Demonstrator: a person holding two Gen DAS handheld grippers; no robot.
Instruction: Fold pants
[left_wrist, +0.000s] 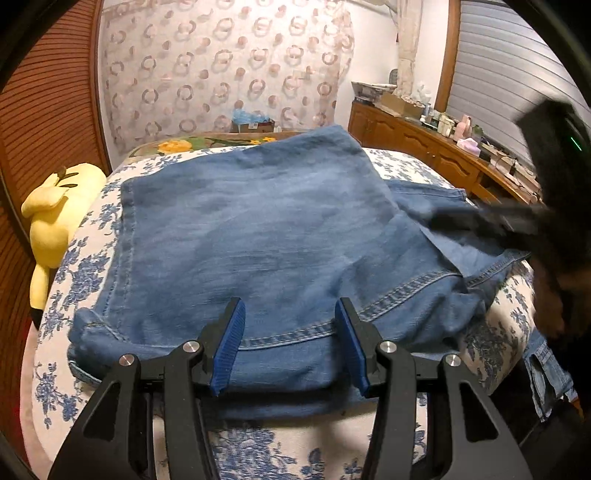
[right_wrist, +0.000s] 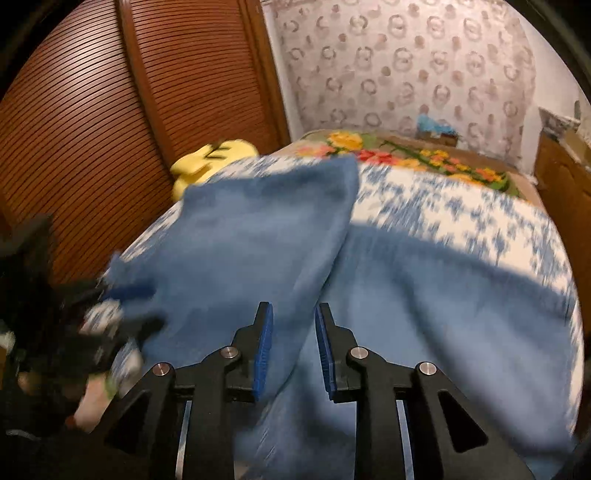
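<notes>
- Bed (left_wrist: 92, 236) with blue-and-white floral cover filled most of both views; a floral blanket (right_wrist: 424, 155) lay across its far end.
- Brown slatted doors (right_wrist: 110, 110) stood along the bed's left side; patterned curtain (left_wrist: 221, 74) hung behind the far end.
- Wooden dresser (left_wrist: 424, 144), cluttered on top, ran along the bed's right side.
- Pants (left_wrist: 258, 229), blue denim, lay on the bed's near part, folded over into a broad stack. Stitched hem ran along the near edge; one part trailed off the near right corner of the bed.
- In the right wrist view the pants (right_wrist: 406, 314) were motion-blurred, one folded layer overlapping another, spreading from the near edge toward the bed's middle.
- Yellow plush toy (left_wrist: 55, 221) sat at the bed's left edge, against the doors.
- Left gripper (left_wrist: 290, 347) was at the near edge over the pants hem, blue pads apart, nothing clamped between them.
- Right gripper (right_wrist: 293, 347) was low over the pants, pads apart with denim seen in the gap; could not tell if touching cloth.
- From the left wrist view the right gripper (left_wrist: 480, 219) appeared as a dark blur over the pants' right side.
</notes>
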